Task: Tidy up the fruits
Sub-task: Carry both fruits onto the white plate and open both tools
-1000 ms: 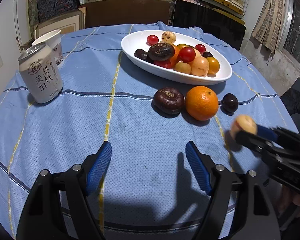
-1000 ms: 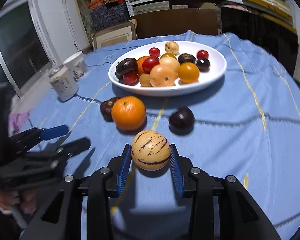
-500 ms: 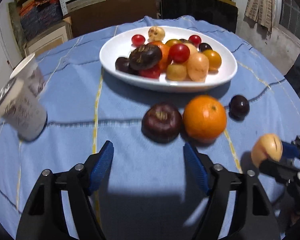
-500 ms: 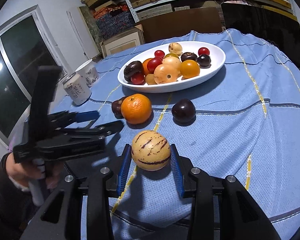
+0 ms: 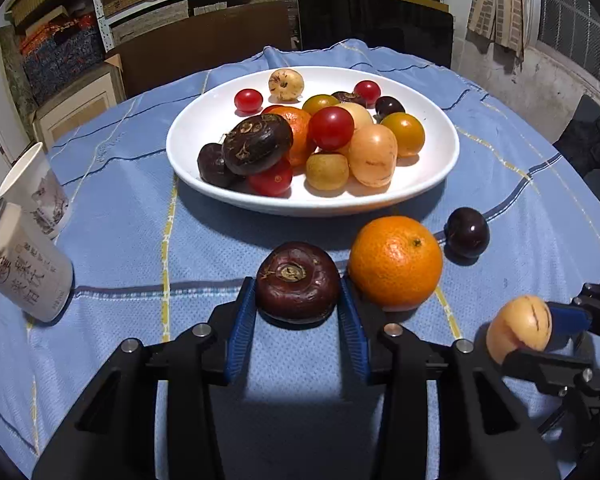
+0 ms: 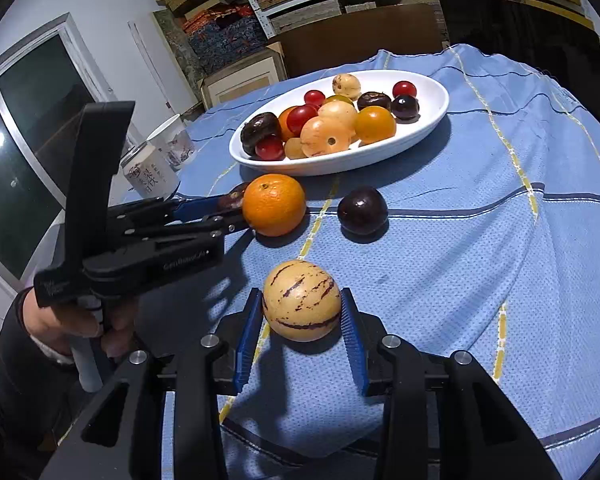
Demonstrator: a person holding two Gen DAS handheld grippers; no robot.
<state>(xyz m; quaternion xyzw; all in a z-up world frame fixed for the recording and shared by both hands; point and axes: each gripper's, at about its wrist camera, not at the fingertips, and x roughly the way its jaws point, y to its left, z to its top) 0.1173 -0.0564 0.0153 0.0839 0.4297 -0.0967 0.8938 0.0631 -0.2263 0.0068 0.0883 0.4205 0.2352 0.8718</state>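
A dark brown flat fruit point(image 5: 298, 280) lies on the blue tablecloth in front of the white plate point(image 5: 312, 208). My left gripper point(image 5: 297, 286) is closing on it, and both blue pads touch its sides. An orange point(image 5: 396, 262) sits right beside it, with a dark plum point(image 5: 466, 232) further right. My right gripper point(image 6: 301, 294) is shut on a yellow fruit with purple stripes point(image 6: 302, 300), held just over the cloth. In the right wrist view the left gripper point(image 6: 236, 213) reaches in from the left behind the orange point(image 6: 274, 204).
The white plate point(image 6: 340, 164) holds several fruits: tomatoes, dark ones, yellow ones. A drink can point(image 5: 24, 276) and a paper cup point(image 5: 34, 192) stand at the left of the table. Shelves and boxes lie beyond the far edge. A person's hand point(image 6: 60, 320) holds the left gripper.
My left gripper has moved forward to the dark brown fruit and its jaws have narrowed until they touch it. The right gripper still holds the striped fruit in the same place.
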